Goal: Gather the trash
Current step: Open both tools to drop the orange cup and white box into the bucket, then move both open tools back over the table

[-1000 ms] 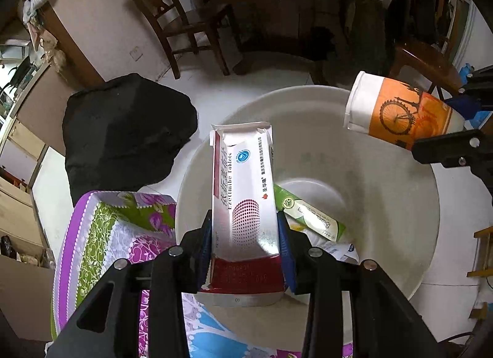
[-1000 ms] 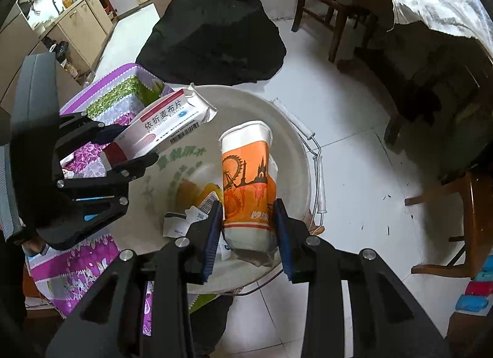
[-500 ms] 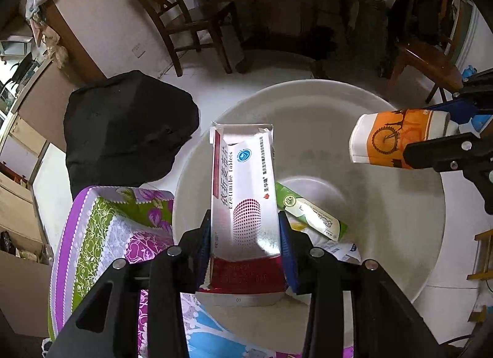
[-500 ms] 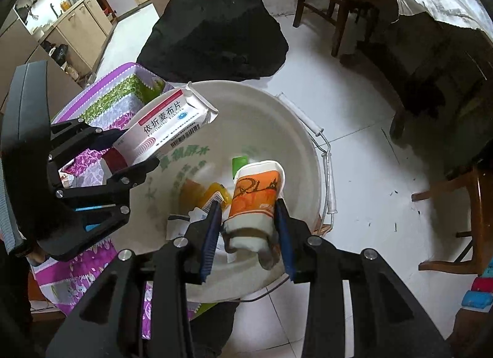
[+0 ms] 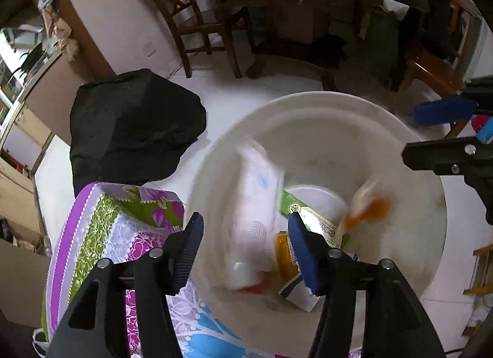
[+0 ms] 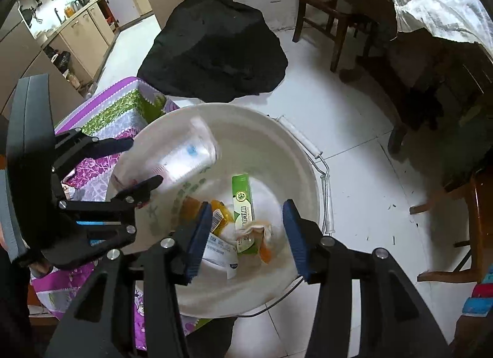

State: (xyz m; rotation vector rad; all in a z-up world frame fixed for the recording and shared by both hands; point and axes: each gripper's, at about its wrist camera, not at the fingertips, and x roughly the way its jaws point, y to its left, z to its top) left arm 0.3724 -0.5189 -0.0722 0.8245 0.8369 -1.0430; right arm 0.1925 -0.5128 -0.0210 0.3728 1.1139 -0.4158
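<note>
White basin (image 5: 323, 117) under both spread, empty grippers: left gripper (image 5: 245, 247), right gripper (image 6: 248, 239).

Blurred white tablet box (image 5: 255, 222) and orange paper cup (image 5: 365, 208) inside white basin (image 5: 400, 268).

The left gripper (image 5: 245, 245) is seen with its jaws spread wide above the white basin (image 5: 323, 117). Between them a blurred white box (image 5: 255, 204) is caught unsupported. A blurred orange cup (image 5: 365, 204) is seen ahead and right, a green carton (image 5: 294, 205) between the two.
</note>
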